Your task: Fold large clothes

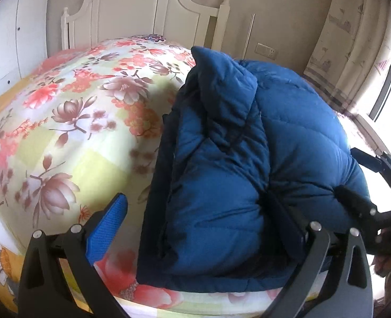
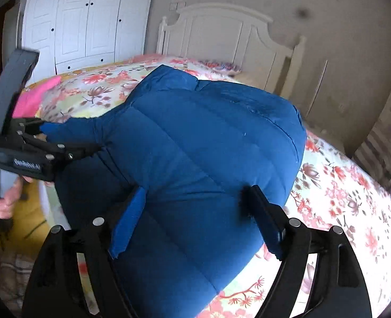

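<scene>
1. Nearest in my left wrist view: the left gripper [image 1: 203, 212] stands spread wide. Its blue-padded finger [image 1: 108, 228] hangs over bare bedspread; the other finger is pushed into the near edge of the jacket. Nothing is pinched between them as far as I can see.
2. Right wrist view: the right gripper [image 2: 192, 217] is also spread, its two fingers straddling a broad panel of the jacket near the bed's near edge. The fingers touch or press the fabric; I see no pinch.
3. The task's thing: a large blue quilted puffer jacket [image 1: 235, 159] lies on the bed with the floral-print bedspread [image 1: 76, 132], towards its near right part, already bundled into a thick, rounded stack, with a flap standing up at the far end.
4. From the right wrist view the left gripper shows at the left side of the jacket, held by a bare hand [image 2: 7, 196].
5. Further off: a pink cloth [image 2: 36, 95] near the far left edge of the bed, then the white wooden headboard [image 1: 147, 13] and white wardrobe doors [image 2: 89, 18].
6. Judgement: folding looks late-stage, with both tools pressing or shaping the bundle.
7. Next move probably calls for flattening the raised flap and squaring the stack; puffy fill may spring back.
</scene>
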The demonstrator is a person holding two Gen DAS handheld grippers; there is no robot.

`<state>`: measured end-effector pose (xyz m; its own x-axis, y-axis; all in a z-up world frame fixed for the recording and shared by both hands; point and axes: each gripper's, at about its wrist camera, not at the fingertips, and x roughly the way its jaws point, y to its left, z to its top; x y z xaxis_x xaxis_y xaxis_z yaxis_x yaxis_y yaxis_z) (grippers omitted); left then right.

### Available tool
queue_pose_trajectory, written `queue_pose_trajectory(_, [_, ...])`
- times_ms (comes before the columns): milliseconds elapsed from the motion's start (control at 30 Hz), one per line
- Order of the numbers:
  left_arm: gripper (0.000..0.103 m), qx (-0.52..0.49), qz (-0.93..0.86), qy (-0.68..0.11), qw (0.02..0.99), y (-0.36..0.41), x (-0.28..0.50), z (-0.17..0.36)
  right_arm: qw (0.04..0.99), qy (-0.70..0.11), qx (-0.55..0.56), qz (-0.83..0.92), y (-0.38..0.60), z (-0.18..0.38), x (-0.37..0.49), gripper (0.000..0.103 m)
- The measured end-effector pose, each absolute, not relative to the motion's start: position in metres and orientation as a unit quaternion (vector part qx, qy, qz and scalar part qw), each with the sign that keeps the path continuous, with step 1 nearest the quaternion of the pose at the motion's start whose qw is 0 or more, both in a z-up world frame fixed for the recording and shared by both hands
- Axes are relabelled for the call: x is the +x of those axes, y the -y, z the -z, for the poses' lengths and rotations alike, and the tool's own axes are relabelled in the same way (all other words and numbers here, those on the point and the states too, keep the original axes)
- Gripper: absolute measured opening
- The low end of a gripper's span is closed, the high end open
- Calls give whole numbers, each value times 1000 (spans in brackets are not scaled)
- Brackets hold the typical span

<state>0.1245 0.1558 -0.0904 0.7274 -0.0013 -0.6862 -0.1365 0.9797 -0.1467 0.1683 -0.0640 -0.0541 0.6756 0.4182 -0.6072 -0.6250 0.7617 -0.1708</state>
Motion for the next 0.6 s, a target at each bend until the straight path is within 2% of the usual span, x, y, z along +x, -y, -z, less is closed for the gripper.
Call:
queue_pose_trajectory(133, [101,-87,-46,-364,926,-154,124,89,877,-319,-191,-305,62,30,175,77])
queue_pose_trajectory(233, [101,-82,-50,-361,928,-152,121,88,897,-274,-178,-296,77,-1,180,77])
queue_pose_trajectory(333, [101,-84,-50,-360,928,-151,120,87,909,-279,-140,-275,90,-13,220,77])
queue_pose_trajectory(433, [101,-86,-47,-361,927,-152,120,87,898,-331,-96,-271,91,4,271,77])
queue_pose_trajectory(467, [101,-87,-46,-361,927,-152,120,87,882,-366,-99,-281,82,25,288,79])
queue_pose_trajectory(600, [101,-93,-43,-362,927,-156,122,88,884,-371,-66,-277,78,50,299,80])
